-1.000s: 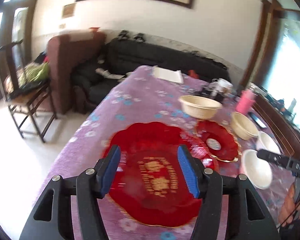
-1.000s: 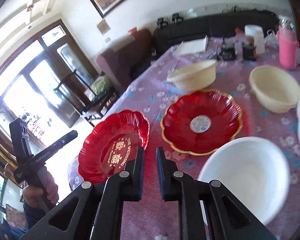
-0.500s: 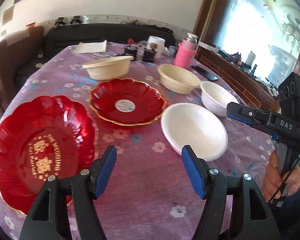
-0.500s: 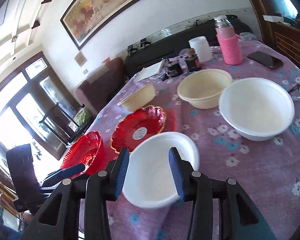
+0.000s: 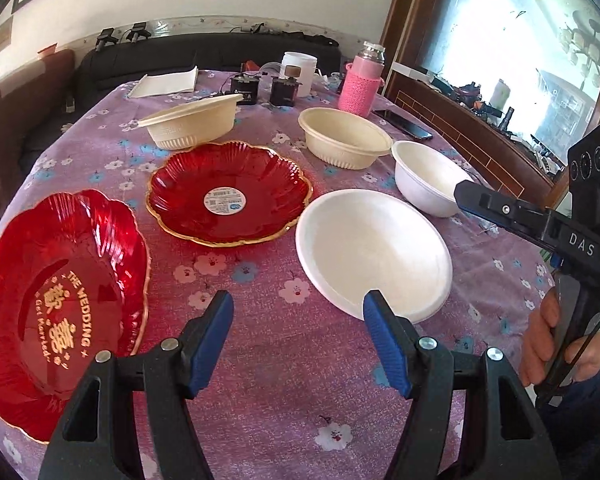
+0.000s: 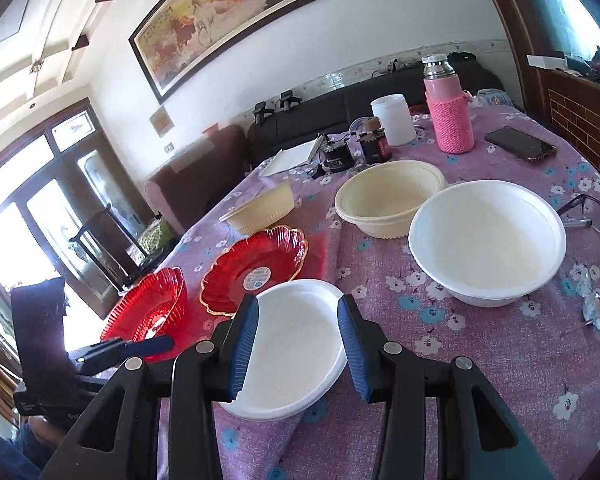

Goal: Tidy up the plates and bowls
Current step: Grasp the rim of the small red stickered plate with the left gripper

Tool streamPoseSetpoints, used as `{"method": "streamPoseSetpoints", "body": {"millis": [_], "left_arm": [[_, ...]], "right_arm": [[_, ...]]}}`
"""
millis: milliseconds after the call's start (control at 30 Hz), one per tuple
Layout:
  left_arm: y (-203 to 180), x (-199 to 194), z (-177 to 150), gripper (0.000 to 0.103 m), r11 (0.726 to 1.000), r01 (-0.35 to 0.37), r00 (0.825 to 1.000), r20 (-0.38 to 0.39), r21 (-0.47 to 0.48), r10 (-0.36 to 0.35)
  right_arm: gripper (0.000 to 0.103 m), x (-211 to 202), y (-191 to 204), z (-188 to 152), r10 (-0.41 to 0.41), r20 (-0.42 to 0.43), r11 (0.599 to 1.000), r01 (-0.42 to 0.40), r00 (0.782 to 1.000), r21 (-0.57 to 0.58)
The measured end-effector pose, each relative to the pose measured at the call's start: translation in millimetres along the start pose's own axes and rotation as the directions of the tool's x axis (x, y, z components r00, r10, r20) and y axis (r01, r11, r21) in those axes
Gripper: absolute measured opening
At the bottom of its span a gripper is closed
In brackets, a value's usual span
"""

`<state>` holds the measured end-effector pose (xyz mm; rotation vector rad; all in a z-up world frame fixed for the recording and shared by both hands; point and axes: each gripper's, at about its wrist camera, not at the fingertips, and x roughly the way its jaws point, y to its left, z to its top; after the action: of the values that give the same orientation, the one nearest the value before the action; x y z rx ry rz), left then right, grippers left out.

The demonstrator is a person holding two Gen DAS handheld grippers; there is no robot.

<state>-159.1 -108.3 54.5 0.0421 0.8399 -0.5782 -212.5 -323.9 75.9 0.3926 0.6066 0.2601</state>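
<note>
Plates and bowls, six pieces, laid out on a table point(image 5: 260, 360) under a purple floral cloth. White plate point(image 5: 374, 252): shallow, plain, at the near edge of the table, just beside the gold-rimmed red plate point(image 5: 228, 192), which carries a round sticker at its centre. Red wedding plate point(image 5: 56, 304): scalloped, gold lettering, at the table's near left corner, close to the gold-rimmed one but apart from it. White bowl point(image 5: 428, 178): deeper, beyond the white plate to the right. Cream bowl point(image 5: 344, 136): upright, just behind the white bowl. Second cream bowl point(image 5: 192, 120): further left, tilted, behind the gold-rimmed plate.

Left gripper point(image 5: 298, 330): blue-padded fingers spread wide, nothing between them, hovering above bare cloth between the wedding plate and the white plate; its right finger overlaps the white plate's near rim in view, contact unclear. Right gripper point(image 6: 296, 344): jaws have just been opening and stand moderately apart, framing the white plate's near side from above; the pads do not press on it. A hand point(image 5: 556, 344) holds this gripper's handle.

Back of table: pink knit-sleeved bottle point(image 5: 360, 84), white jar point(image 5: 298, 70), two dark jars, a notepad point(image 5: 166, 82), a phone point(image 5: 404, 124). Eyeglasses point(image 6: 588, 212) lie at the right edge. Dark sofa point(image 5: 204, 52) behind.
</note>
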Motion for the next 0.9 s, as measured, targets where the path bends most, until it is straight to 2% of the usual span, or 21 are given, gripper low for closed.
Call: {"method": "streamPoseSetpoints", "body": {"millis": [167, 200, 267, 400, 467, 533, 567, 633, 667, 733, 833, 900], "left_arm": [[19, -11, 22, 0.067, 0.999, -0.034, 0.999, 0.007, -0.034, 0.034], [24, -12, 30, 0.067, 0.998, -0.057, 0.998, 0.002, -0.042, 0.057], [36, -8, 47, 0.067, 0.997, -0.055, 0.998, -0.026, -0.060, 0.053], [69, 20, 88, 0.064, 0.987, -0.026, 0.991, -0.135, -0.157, 0.004], [81, 35, 104, 0.058, 0.984, -0.065, 0.985, -0.169, -0.166, 0.037], [92, 53, 118, 0.040, 0.982, -0.084, 0.977, -0.207, -0.170, 0.048], [99, 64, 123, 0.038, 0.979, -0.098, 0.970, -0.236, -0.179, 0.054], [106, 76, 128, 0.038, 0.976, -0.114, 0.962, -0.266, -0.186, 0.061], [107, 81, 131, 0.038, 0.977, -0.109, 0.961, -0.270, -0.181, 0.057], [113, 90, 132, 0.038, 0.973, -0.150, 0.953, -0.287, -0.178, 0.095], [119, 99, 132, 0.038, 0.969, -0.174, 0.943, -0.313, -0.174, 0.114], [124, 101, 132, 0.038, 0.966, -0.178, 0.943, -0.313, -0.186, 0.114]], "right_arm": [[0.045, 10, -3, 14, 0.078, -0.073, 0.996, -0.075, 0.994, 0.040], [0.045, 15, -3, 19, 0.081, -0.100, 0.996, -0.076, 0.992, 0.052], [0.045, 29, -2, 32, 0.086, -0.170, 0.994, -0.075, 0.982, 0.074], [0.045, 65, 0, 60, 0.125, -0.297, 0.987, -0.087, 0.947, 0.138], [0.045, 83, 1, 73, 0.113, -0.333, 0.988, -0.069, 0.936, 0.141], [0.045, 107, 0, 83, 0.092, -0.387, 0.989, -0.039, 0.917, 0.143], [0.045, 117, -2, 86, 0.088, -0.405, 0.988, -0.029, 0.910, 0.151], [0.040, 140, -8, 88, 0.067, -0.466, 0.987, 0.011, 0.882, 0.162], [0.040, 148, -11, 87, 0.065, -0.479, 0.985, 0.020, 0.875, 0.169], [0.040, 163, -15, 84, 0.062, -0.511, 0.985, 0.031, 0.858, 0.170], [0.036, 175, -21, 80, 0.054, -0.539, 0.982, 0.052, 0.841, 0.180], [0.034, 181, -23, 79, 0.065, -0.555, 0.981, 0.050, 0.829, 0.189]]}}
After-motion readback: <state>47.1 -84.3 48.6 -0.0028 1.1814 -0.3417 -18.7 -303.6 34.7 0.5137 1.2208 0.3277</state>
